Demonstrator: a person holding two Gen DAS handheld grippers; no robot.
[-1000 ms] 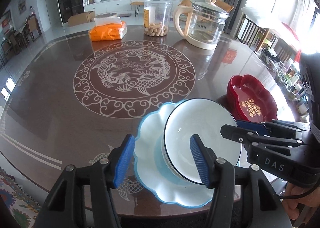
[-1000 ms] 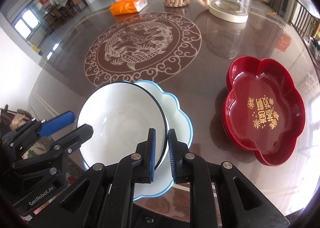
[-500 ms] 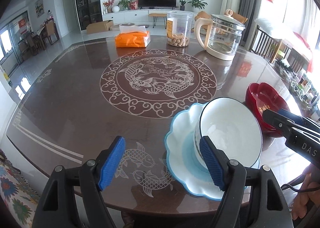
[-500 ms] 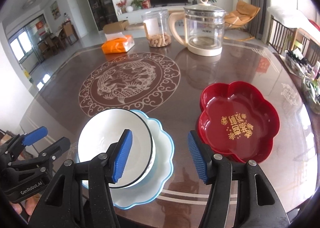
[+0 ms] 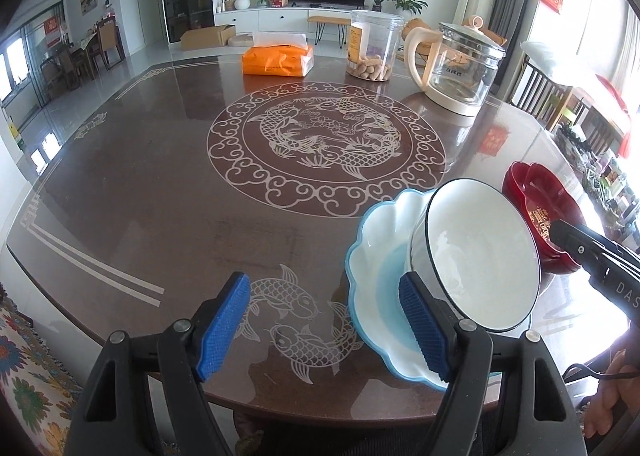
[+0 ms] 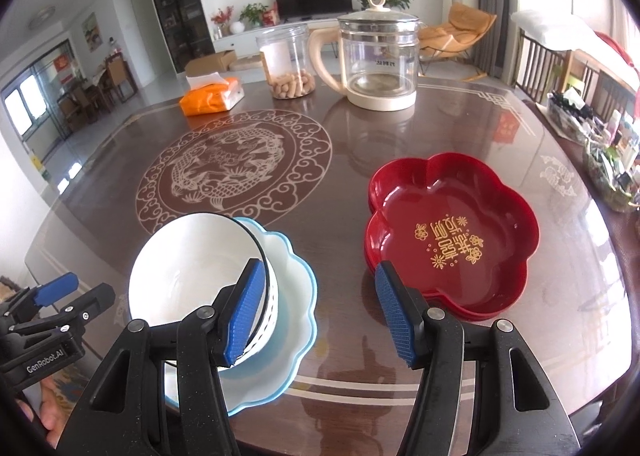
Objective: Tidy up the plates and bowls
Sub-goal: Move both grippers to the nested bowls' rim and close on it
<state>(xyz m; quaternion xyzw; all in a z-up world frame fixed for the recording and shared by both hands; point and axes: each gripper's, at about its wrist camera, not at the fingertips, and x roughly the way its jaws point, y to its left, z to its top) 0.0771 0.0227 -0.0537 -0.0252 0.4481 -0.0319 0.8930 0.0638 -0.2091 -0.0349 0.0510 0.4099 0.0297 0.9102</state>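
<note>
A white bowl with a dark rim sits inside a scalloped white plate with a blue edge near the table's front edge. A red flower-shaped plate stack lies to its right. My left gripper is open and empty, just left of the bowl. My right gripper is open and empty, over the gap between the blue-edged plate and the red plates.
At the back of the dark round table stand a glass kettle, a clear jar of snacks and an orange tissue pack. A fish medallion marks the table's centre. Chairs and clutter lie beyond the right edge.
My right gripper has opened, let go of the bowl's rim and pulled back. My left gripper has drawn back to the left. The bowl now rests in the blue-edged plate.
</note>
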